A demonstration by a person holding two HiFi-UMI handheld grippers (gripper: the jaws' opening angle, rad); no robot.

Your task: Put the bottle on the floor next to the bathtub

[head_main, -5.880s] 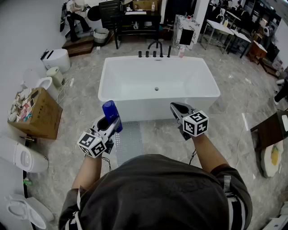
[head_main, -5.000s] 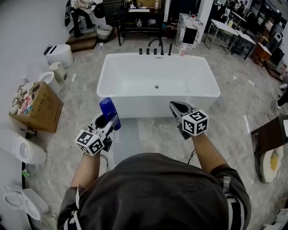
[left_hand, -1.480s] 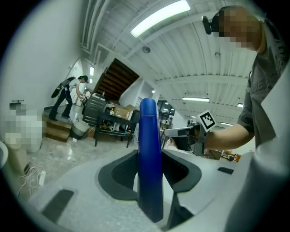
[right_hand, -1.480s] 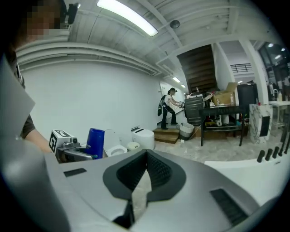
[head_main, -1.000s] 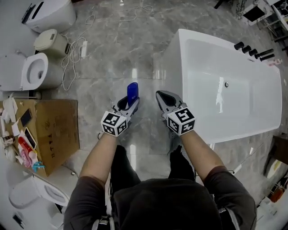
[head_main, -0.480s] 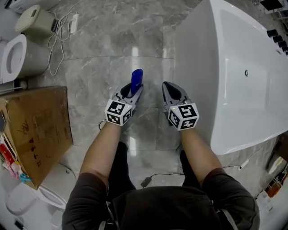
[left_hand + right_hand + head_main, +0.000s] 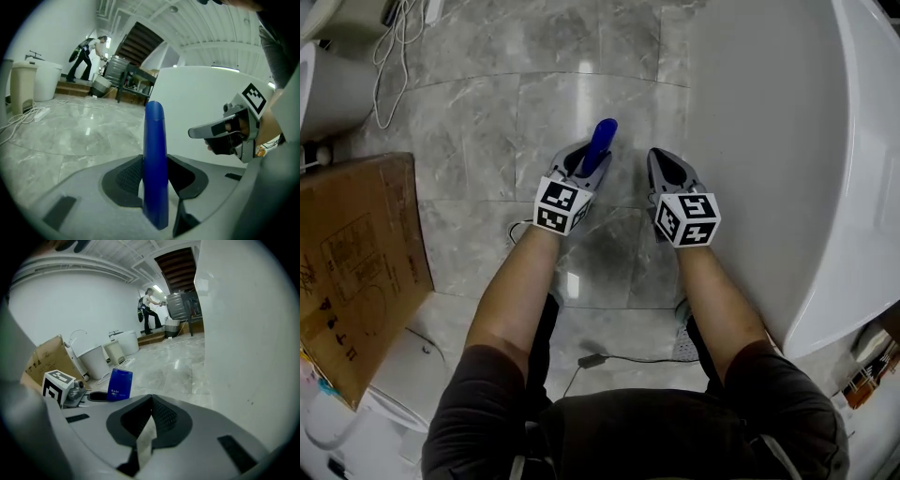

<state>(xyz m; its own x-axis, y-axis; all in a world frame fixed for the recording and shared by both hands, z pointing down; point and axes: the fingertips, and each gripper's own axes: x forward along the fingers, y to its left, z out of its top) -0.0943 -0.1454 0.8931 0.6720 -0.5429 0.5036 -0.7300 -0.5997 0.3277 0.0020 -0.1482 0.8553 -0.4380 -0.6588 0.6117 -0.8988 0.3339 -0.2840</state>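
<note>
**Blue bottle clamped low beside the tub**

Here's the left gripper [image 7: 584, 161], and its fingers are closed firmly on the blue bottle [image 7: 602, 141]. The dark pads press in from both sides on the lower half of its slim body. In the left gripper view the bottle stands straight up between the fingers, rounded cap on top. From the head view it leans away from the person, out over the grey marble floor [image 7: 487, 122]. Whether its base touches the tiles, no view shows.

Over to the right gripper [image 7: 668, 167]: fingers together, nothing between them. It sits just beside the left one, the two roughly level, both pointing forward and downward. Its marker cube faces up at the camera.

The white bathtub [image 7: 787, 141] fills the right side of the head view. Its curved outer wall is close to the right gripper, and the bottle is near it, with that gripper in between.

Off to the left lies a cardboard box [image 7: 347, 253], well apart from the bottle. A white cable [image 7: 389, 56] trails across the floor at the top left corner.
</note>
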